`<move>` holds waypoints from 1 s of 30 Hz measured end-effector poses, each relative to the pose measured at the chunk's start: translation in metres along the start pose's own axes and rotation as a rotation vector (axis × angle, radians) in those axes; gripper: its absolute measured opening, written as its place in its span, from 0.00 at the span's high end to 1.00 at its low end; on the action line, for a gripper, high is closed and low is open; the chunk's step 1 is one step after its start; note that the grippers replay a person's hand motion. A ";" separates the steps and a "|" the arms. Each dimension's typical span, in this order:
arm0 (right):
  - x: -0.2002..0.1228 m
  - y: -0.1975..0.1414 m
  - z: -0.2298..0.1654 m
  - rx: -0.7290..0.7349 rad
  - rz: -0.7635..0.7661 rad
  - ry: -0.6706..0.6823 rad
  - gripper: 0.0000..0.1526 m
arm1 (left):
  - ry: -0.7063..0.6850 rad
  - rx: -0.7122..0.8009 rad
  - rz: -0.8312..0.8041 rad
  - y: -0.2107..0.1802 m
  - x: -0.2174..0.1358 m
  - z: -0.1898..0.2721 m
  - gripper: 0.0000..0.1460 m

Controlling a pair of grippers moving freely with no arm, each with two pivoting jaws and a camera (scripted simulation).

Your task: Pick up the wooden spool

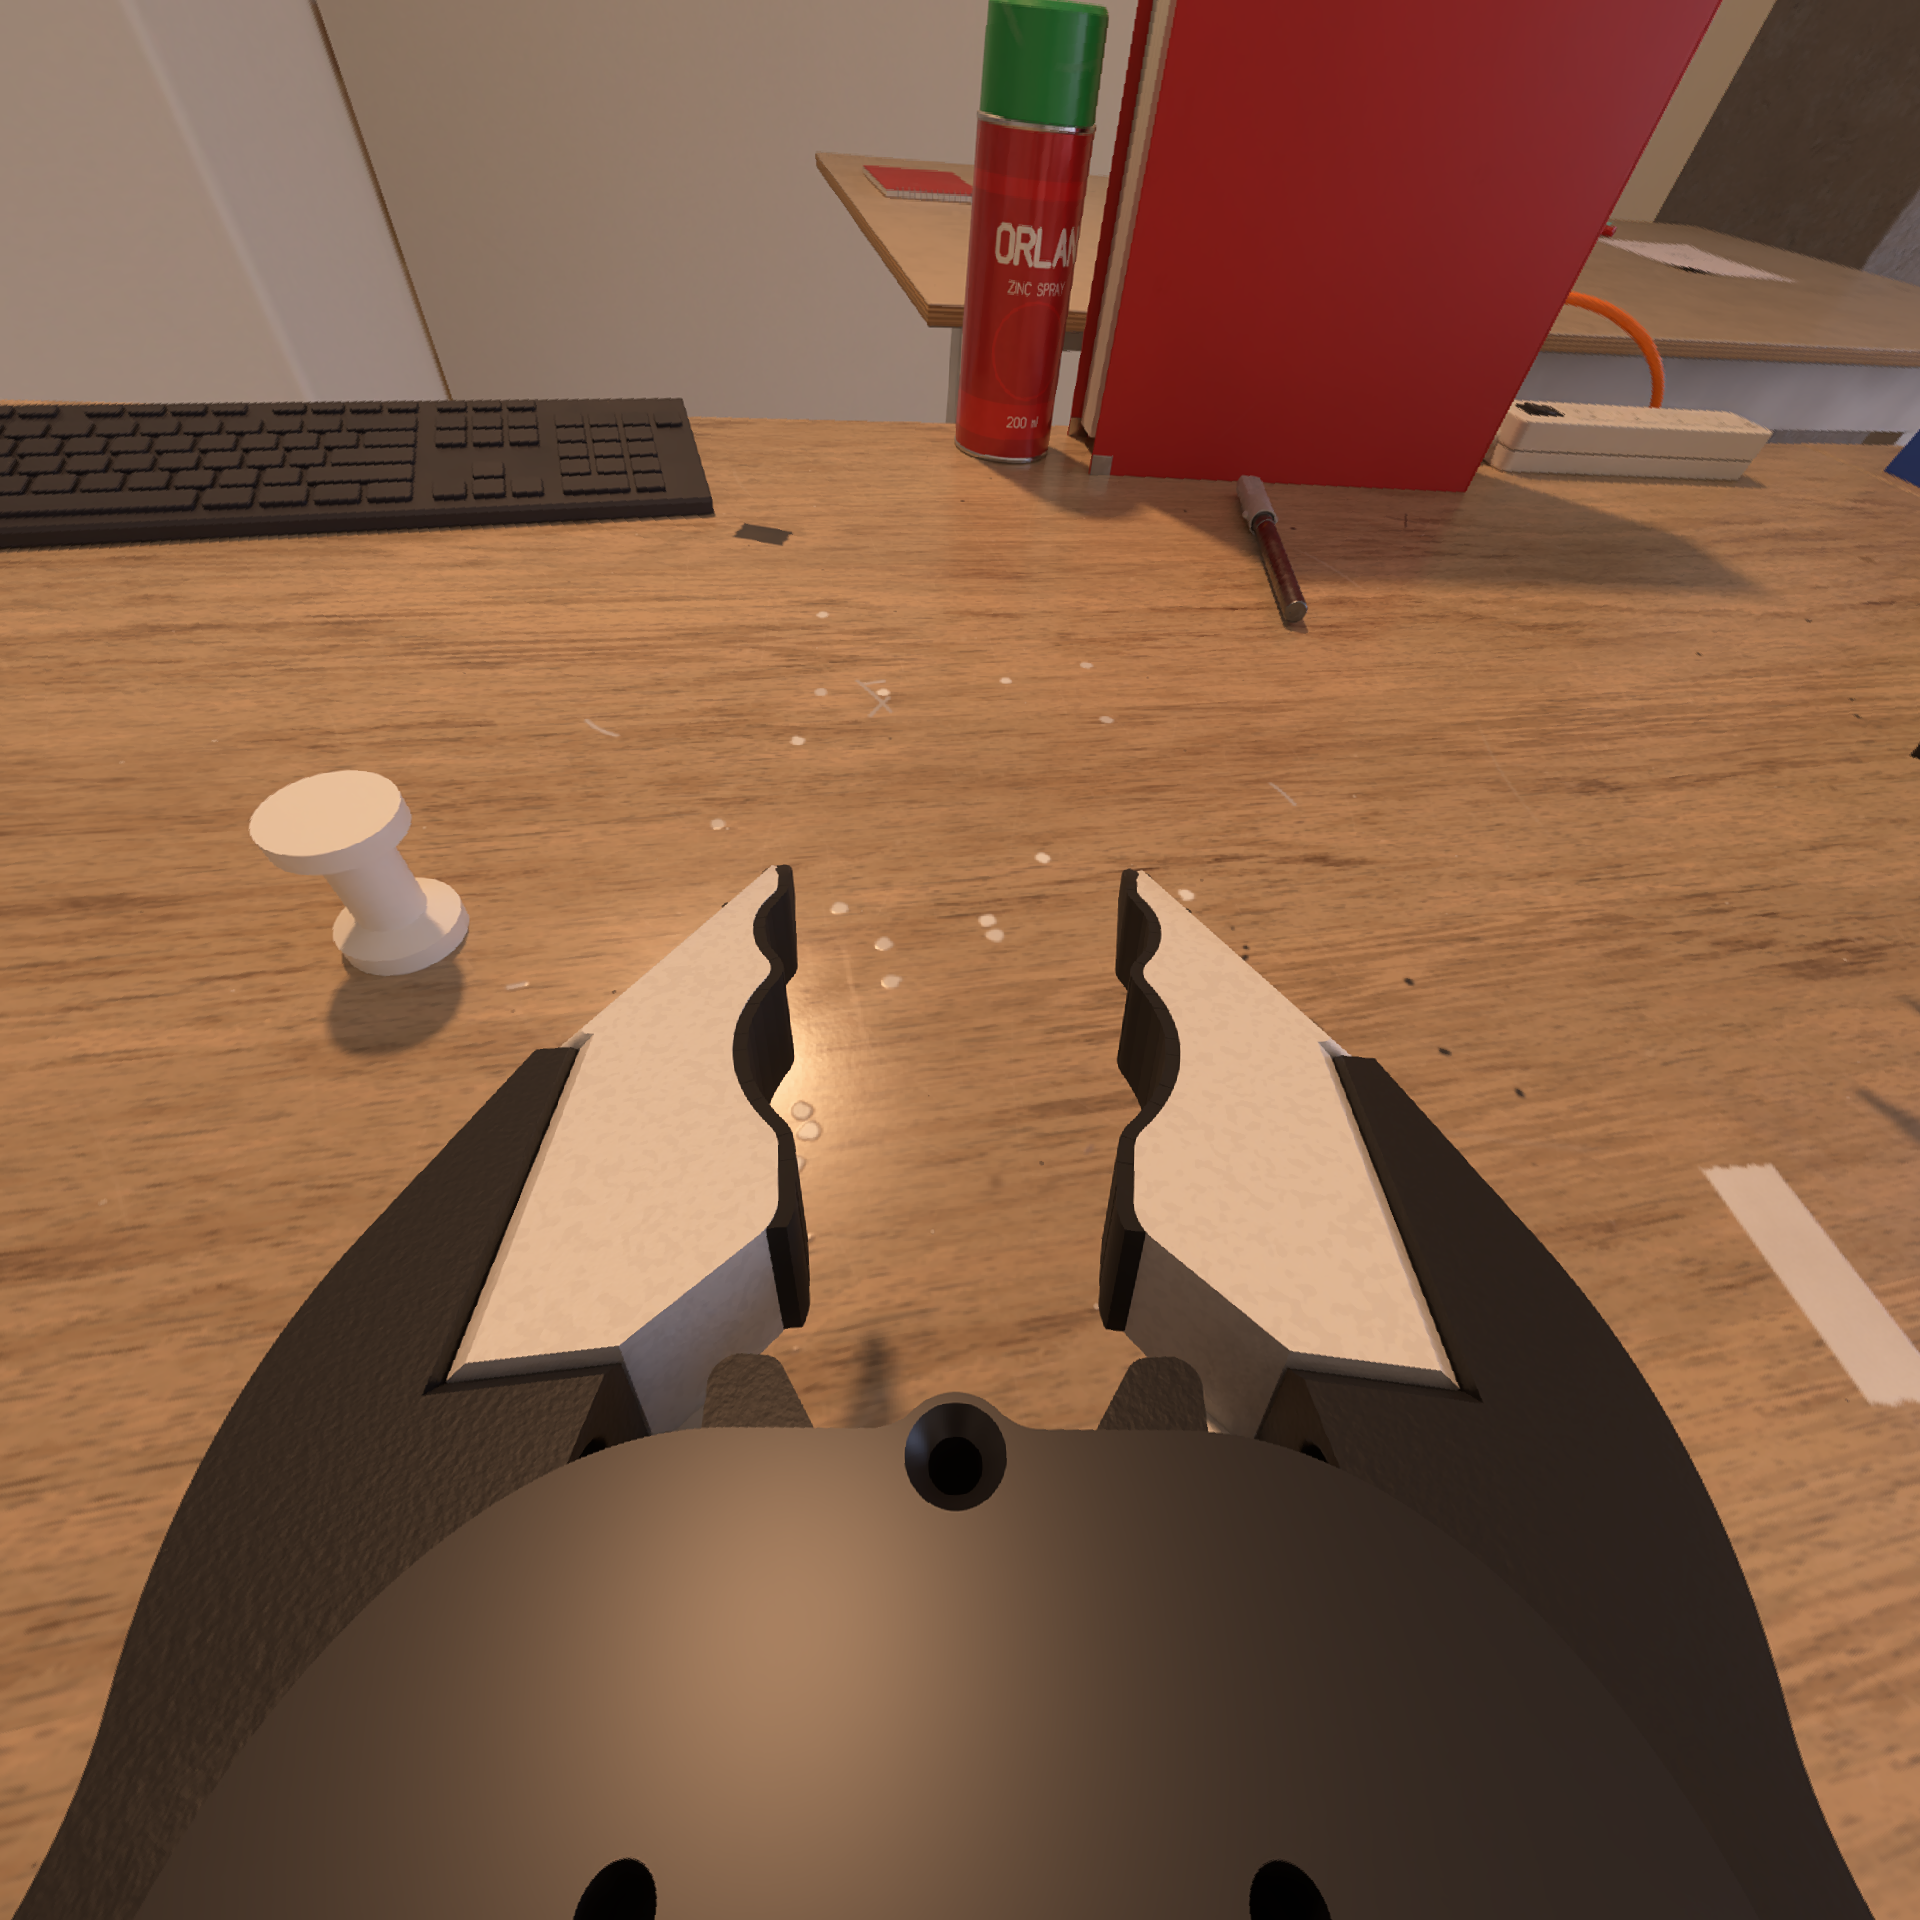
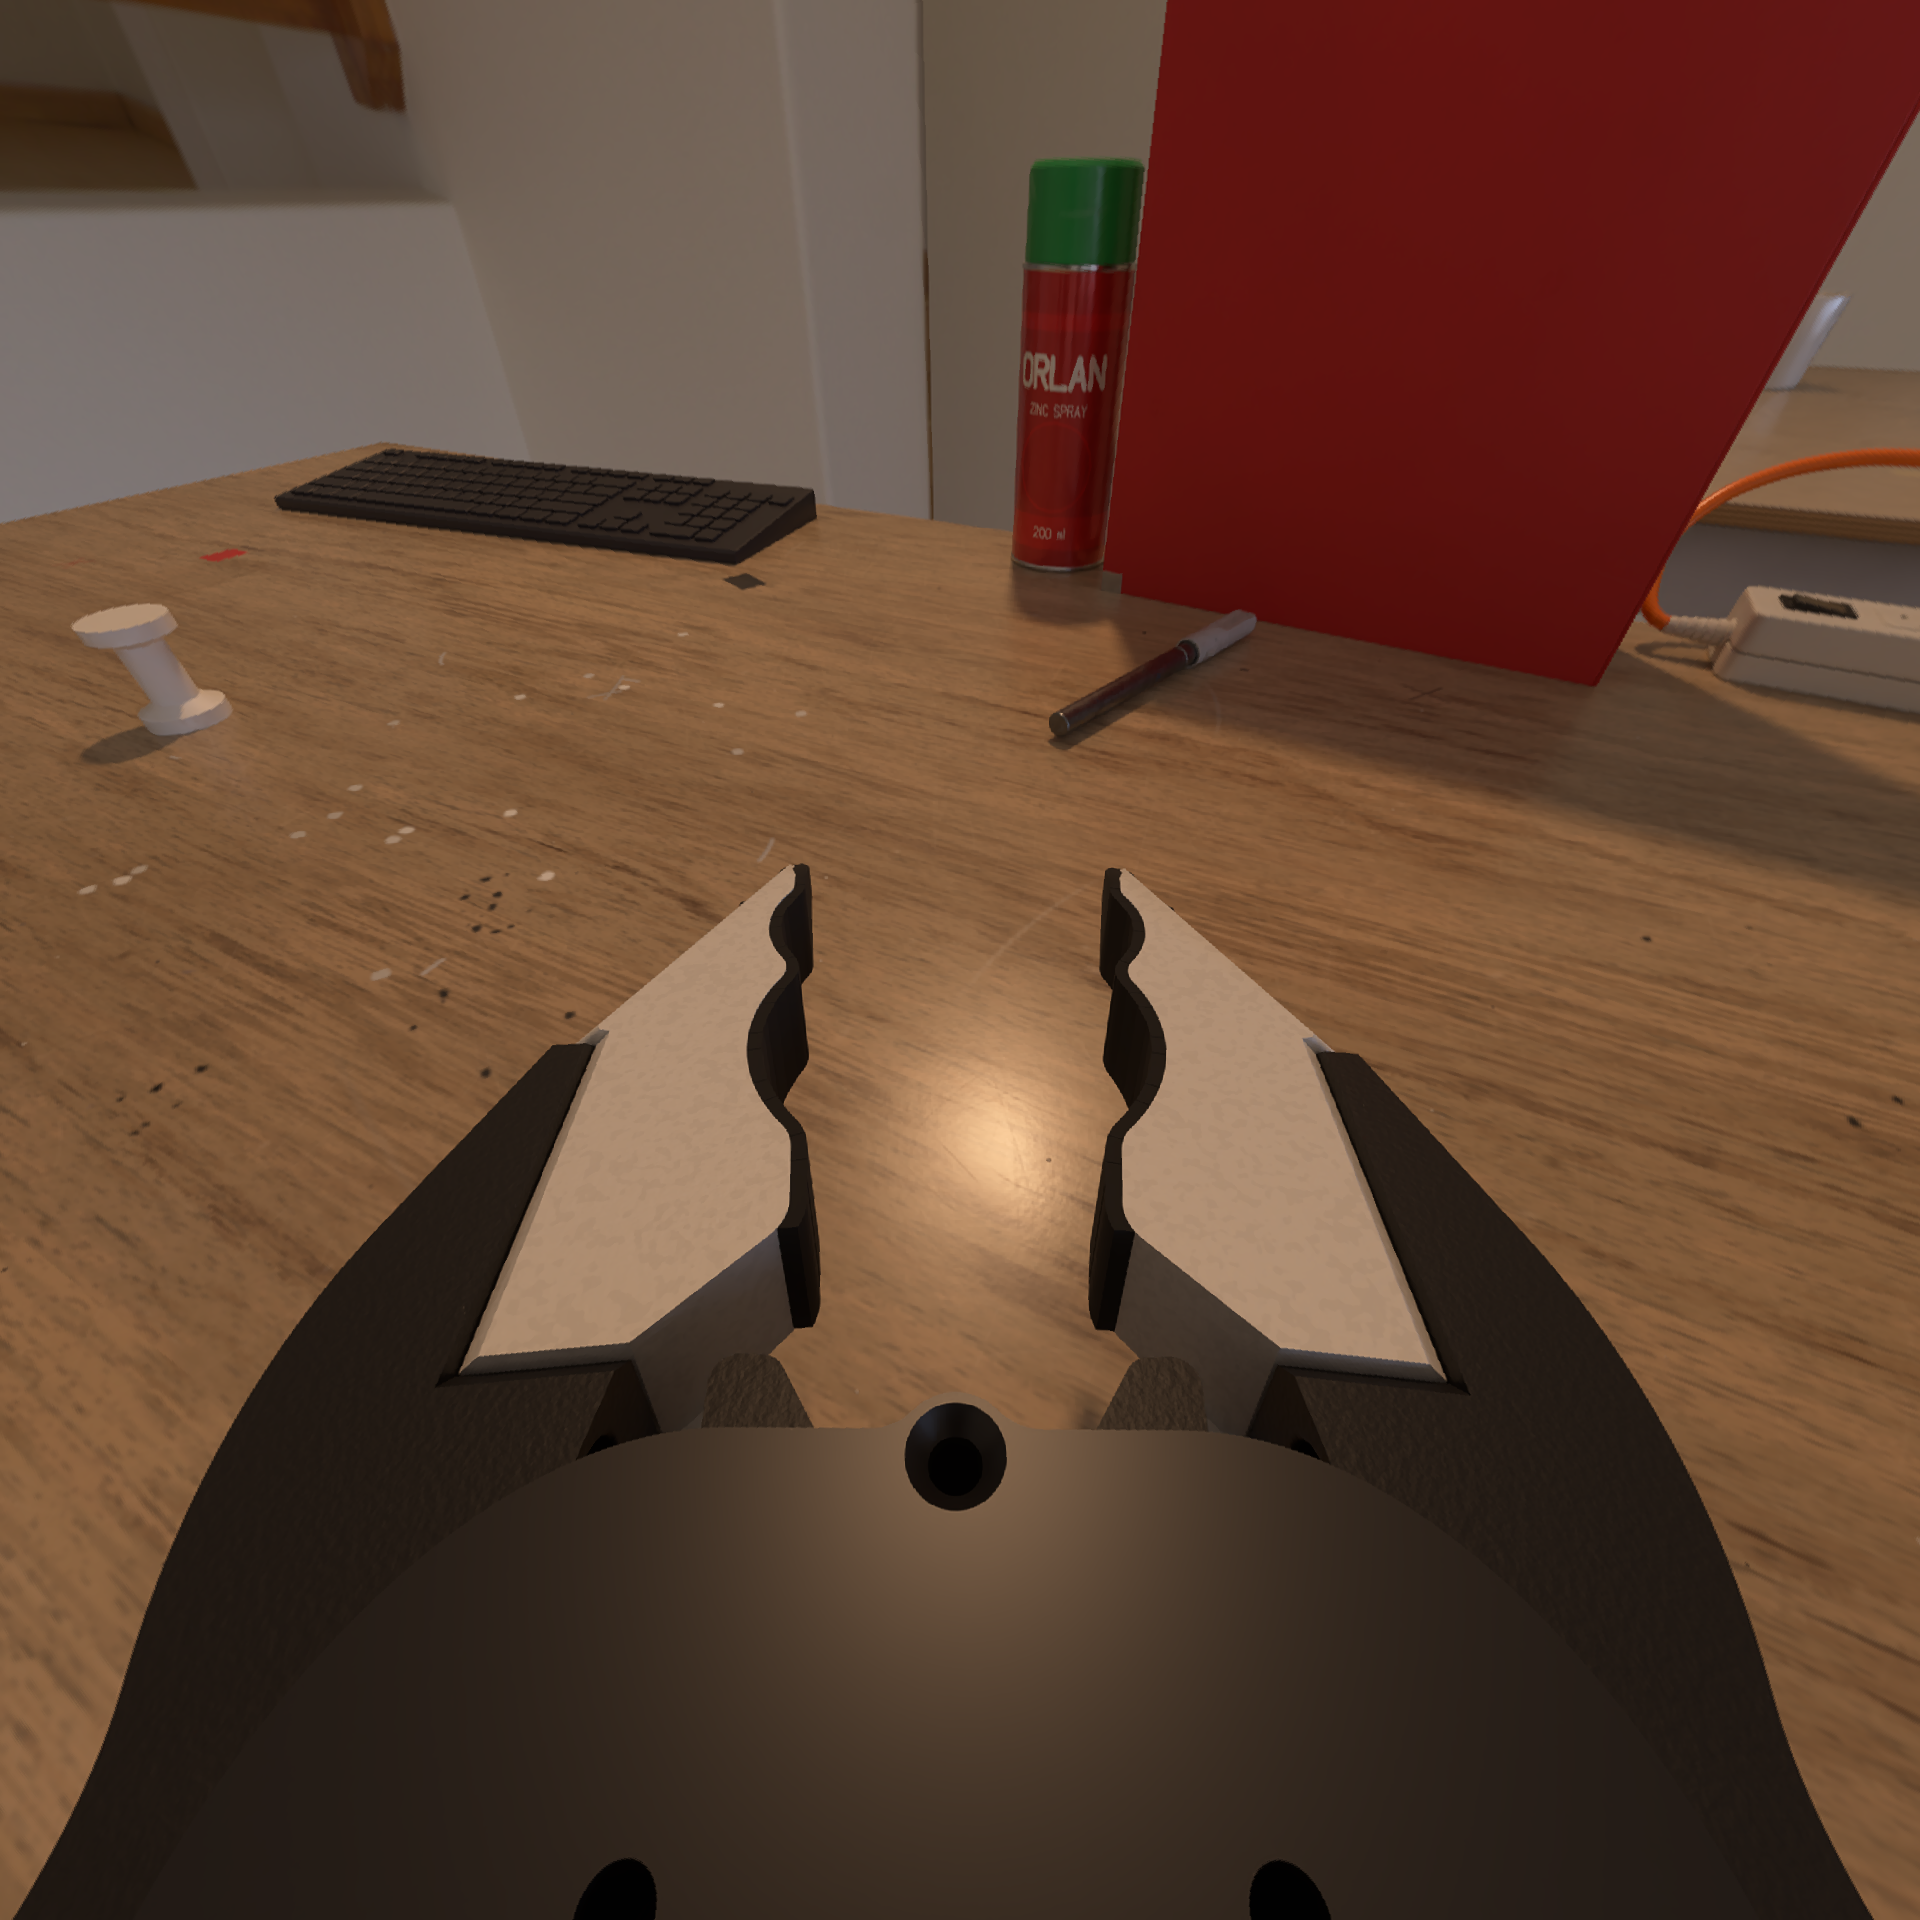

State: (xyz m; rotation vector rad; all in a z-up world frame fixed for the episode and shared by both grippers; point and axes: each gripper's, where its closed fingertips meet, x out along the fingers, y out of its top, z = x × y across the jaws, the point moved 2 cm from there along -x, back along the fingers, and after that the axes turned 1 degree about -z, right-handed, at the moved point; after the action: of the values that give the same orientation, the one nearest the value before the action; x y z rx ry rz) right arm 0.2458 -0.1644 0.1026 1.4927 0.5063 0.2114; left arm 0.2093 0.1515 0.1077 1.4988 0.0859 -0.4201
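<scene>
You are over a wooden desk (image 1: 1039, 665) that fills both views. The largest thing on it is a red upright panel (image 1: 1371, 239), at 1 o'clock from your left gripper, standing at the far edge. At 10 o'clock in the left wrist view lies a black keyboard (image 1: 343, 468), flat along the back edge.

The only container you can see is a red spray can (image 1: 1023, 281) with a green cap, upright just beside the panel's left edge at 12 o'clock; the cap is on, so you cannot tell what is inside. Past the panel at 2 o'clock sits a white power strip (image 1: 1631, 442) with an orange cable (image 1: 1621, 332).

Your left gripper (image 1: 954, 883) is released, its jaws spread with only bare desk between them. Your right gripper (image 2: 954, 883) is likewise released and holds nothing.

The wooden spool (image 1: 358, 873) looks pale white. It is tilted on the desk, one flange down and the other raised. It is at 10 o'clock from your left gripper, near it but apart from the left finger. In the right wrist view the spool (image 2: 151, 665) is well apart, at 10 o'clock.

A dark red pen (image 1: 1273, 561) lies at 1 o'clock, in front of the panel. A strip of pale tape (image 1: 1818, 1278) is stuck flat at 3 o'clock.
</scene>
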 end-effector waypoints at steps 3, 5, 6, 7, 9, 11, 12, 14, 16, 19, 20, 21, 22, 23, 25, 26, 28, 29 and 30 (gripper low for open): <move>0.000 -0.003 0.003 0.020 -0.007 0.005 0.64 | -0.006 0.004 -0.006 -0.005 0.000 0.001 0.58; -0.001 -0.001 0.002 0.043 0.000 0.021 0.64 | -0.024 0.002 -0.023 -0.007 0.002 0.004 0.58; -0.002 0.001 0.003 0.048 0.007 0.022 0.64 | -0.031 0.006 -0.028 -0.008 0.003 0.006 0.58; -0.002 0.001 0.003 0.042 0.010 0.017 0.64 | -0.031 0.015 -0.031 -0.008 0.004 0.006 0.58; 0.000 -0.001 0.003 0.028 -0.002 0.007 0.64 | -0.029 0.030 -0.042 -0.010 0.006 0.006 0.58; 0.000 -0.004 0.002 0.041 -0.009 0.016 0.65 | -0.037 0.023 -0.055 -0.012 0.007 0.005 0.58; 0.000 -0.003 0.001 0.049 -0.005 0.021 0.65 | -0.043 0.015 -0.059 -0.012 0.008 0.005 0.58; -0.001 -0.003 -0.001 0.054 -0.002 0.029 0.65 | -0.046 0.009 -0.064 -0.013 0.008 0.003 0.58; -0.002 -0.003 -0.003 0.043 -0.002 0.026 0.65 | -0.045 0.006 -0.068 -0.012 0.008 0.001 0.58; -0.002 -0.003 -0.004 0.032 -0.005 0.024 0.65 | -0.053 -0.027 -0.076 -0.003 0.000 -0.007 0.59; -0.001 -0.002 -0.005 0.032 -0.007 0.025 0.65 | -0.038 -0.035 -0.072 0.007 -0.005 -0.017 0.60; -0.001 -0.002 -0.005 0.032 -0.008 0.027 0.65 | -0.004 -0.035 -0.087 0.017 -0.009 -0.032 0.60; -0.001 -0.001 -0.006 0.031 -0.009 0.029 0.65 | 0.024 -0.035 -0.134 0.027 -0.011 -0.049 0.60; -0.001 -0.001 -0.006 0.027 -0.007 0.030 0.65 | 0.036 -0.041 -0.215 0.033 -0.012 -0.067 0.60; -0.001 -0.001 -0.007 0.018 -0.009 0.035 0.65 | 0.040 -0.063 -0.414 0.042 -0.005 -0.101 0.60; -0.001 -0.001 -0.007 0.017 -0.011 0.040 0.65 | 0.057 -0.059 -0.487 0.044 0.003 -0.118 0.60; 0.001 -0.002 -0.009 0.023 -0.018 0.055 0.65 | 0.088 -0.051 -0.613 0.041 0.023 -0.143 0.63; 0.001 -0.002 -0.010 0.028 -0.020 0.065 0.65 | 0.074 -0.065 -0.683 0.035 0.034 -0.150 0.63; 0.001 -0.001 -0.011 0.030 -0.021 0.072 0.65 | 0.047 -0.084 -0.754 0.028 0.043 -0.154 0.63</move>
State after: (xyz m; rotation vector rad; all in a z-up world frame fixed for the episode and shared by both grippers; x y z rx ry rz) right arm 0.2417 -0.1544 0.1011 1.5126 0.5848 0.2428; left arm 0.2886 0.2931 0.1079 1.3549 0.7104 -0.9678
